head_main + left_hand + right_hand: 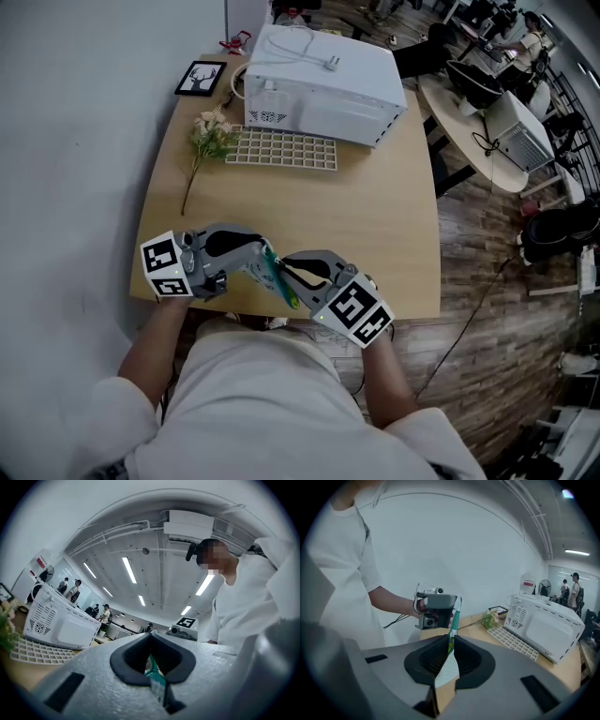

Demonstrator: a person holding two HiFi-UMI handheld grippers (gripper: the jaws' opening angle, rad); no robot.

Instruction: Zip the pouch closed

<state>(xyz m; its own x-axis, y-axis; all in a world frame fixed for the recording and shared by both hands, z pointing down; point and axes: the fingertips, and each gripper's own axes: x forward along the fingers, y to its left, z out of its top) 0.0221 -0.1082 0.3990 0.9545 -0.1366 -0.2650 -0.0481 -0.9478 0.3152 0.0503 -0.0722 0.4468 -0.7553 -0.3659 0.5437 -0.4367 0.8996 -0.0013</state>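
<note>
Teal pouch (pixel 278 279) hung edge-on over near edge of worktop (pixel 375 216), stretched between both tools. Jaws of left gripper (pixel 151 662) closed on one end; jaws of right gripper (pixel 449 651) clamped on other end, probably near slider. Best: hold left end taut, draw right straight along zip. Slider, teeth and pouch mouth too small to make out.
</note>
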